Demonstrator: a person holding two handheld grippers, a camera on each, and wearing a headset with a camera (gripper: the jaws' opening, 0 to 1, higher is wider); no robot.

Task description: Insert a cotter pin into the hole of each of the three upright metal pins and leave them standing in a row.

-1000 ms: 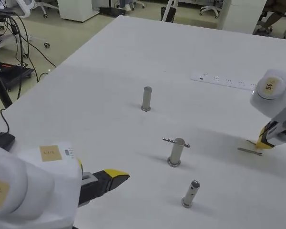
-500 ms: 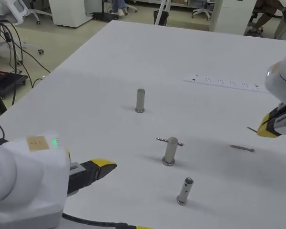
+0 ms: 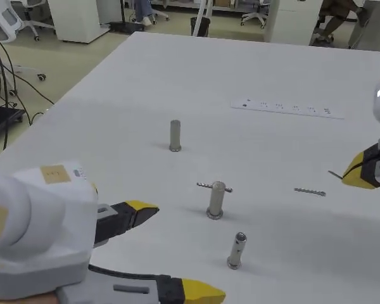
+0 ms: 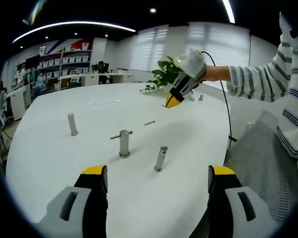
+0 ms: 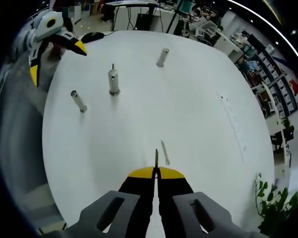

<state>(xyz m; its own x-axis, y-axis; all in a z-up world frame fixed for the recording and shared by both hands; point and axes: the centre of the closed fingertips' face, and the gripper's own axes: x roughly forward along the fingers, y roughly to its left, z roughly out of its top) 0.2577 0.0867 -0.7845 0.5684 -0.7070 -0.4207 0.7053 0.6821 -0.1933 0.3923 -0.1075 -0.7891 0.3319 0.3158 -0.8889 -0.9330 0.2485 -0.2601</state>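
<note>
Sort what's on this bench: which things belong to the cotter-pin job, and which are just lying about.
Job:
- far metal pin
- middle metal pin, fitted cotter pin through it
- near metal pin
- loose cotter pin, lying flat
- held cotter pin, in the shut right gripper

Lying about:
- power strip

Grey far pin (image 3: 175,135), middle pin (image 3: 215,202) and near pin (image 3: 236,251) stand in a row. A fitted cotter pin (image 3: 205,185) crosses the middle pin's top; a loose cotter pin (image 3: 310,191) lies flat; the right gripper (image 3: 346,175) pinches a third cotter pin (image 3: 335,173).
</note>
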